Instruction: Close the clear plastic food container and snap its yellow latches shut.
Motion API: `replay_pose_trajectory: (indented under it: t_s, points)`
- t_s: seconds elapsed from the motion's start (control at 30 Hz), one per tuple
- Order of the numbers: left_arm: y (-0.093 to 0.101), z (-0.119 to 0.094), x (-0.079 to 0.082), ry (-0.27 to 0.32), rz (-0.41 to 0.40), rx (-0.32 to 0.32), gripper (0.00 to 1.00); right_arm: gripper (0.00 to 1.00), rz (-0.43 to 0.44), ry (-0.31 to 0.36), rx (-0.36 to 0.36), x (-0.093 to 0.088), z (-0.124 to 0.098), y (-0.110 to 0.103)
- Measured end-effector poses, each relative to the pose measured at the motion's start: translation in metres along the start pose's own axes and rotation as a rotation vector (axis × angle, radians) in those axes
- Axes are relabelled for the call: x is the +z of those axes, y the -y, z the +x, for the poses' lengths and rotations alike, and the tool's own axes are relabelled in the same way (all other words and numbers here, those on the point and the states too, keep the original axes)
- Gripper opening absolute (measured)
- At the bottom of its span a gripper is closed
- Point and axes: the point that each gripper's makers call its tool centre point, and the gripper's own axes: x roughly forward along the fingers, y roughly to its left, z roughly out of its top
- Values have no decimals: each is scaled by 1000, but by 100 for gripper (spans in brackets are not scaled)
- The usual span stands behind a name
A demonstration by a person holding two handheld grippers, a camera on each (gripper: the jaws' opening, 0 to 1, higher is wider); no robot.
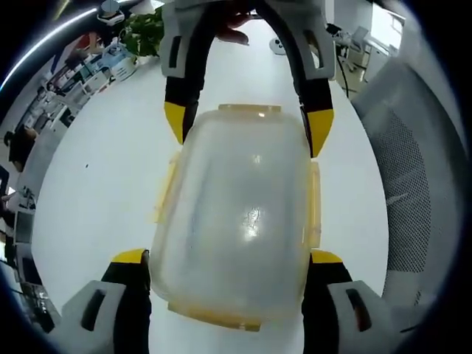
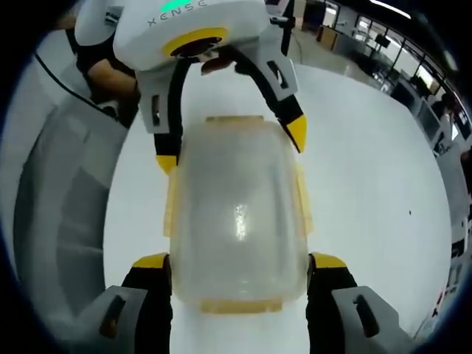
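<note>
Nearest in the left gripper view, the left gripper (image 1: 228,258) has its yellow-tipped jaws pressed against both sides of the clear plastic food container (image 1: 240,214), lid on, which sits on a white table (image 1: 96,184). Its yellow latches (image 1: 314,203) run along the container's edges. At the container's far end the right gripper (image 1: 248,122) clamps it likewise. Beyond the container stand a potted plant (image 1: 145,31) and cluttered desks (image 1: 66,81); a mesh chair (image 1: 413,184) is beside the table.
</note>
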Motion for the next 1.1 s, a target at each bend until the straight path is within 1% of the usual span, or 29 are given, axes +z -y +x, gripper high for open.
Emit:
replay_pose_trajectory:
  t_s: [1.1]
  points:
    - [-30,6,2,-3,-10,5,87,75,-11,26,7,3,-1,30]
